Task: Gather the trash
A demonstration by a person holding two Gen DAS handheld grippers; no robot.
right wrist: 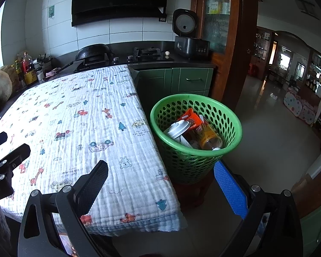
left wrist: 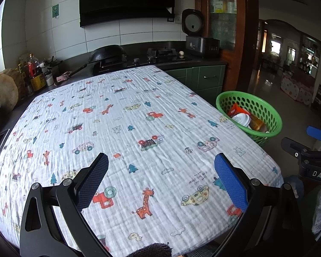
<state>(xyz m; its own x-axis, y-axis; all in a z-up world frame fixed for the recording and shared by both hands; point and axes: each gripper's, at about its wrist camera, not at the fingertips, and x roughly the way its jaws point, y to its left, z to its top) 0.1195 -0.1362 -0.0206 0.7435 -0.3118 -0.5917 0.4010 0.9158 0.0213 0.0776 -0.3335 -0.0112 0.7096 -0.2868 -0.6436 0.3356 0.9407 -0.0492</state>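
Note:
A green perforated basket [right wrist: 175,150] stands on a red stool beside the table's right edge; it also shows in the left wrist view [left wrist: 265,105]. In it lie a white lidded cup [right wrist: 178,128], an orange wrapper [right wrist: 190,117] and an amber bottle [right wrist: 209,138]. My right gripper [right wrist: 160,171] is open and empty, in front of the basket at the table's near right corner. My left gripper [left wrist: 161,162] is open and empty over the table's cartoon-print cloth [left wrist: 126,132].
A kitchen counter with a wok [left wrist: 108,53], gas hob and rice cooker [left wrist: 201,42] runs behind the table. Bottles and a wooden block [left wrist: 2,92] stand at the left. Green cabinets [right wrist: 182,81] and a wooden doorframe are behind the basket; tiled floor stretches right.

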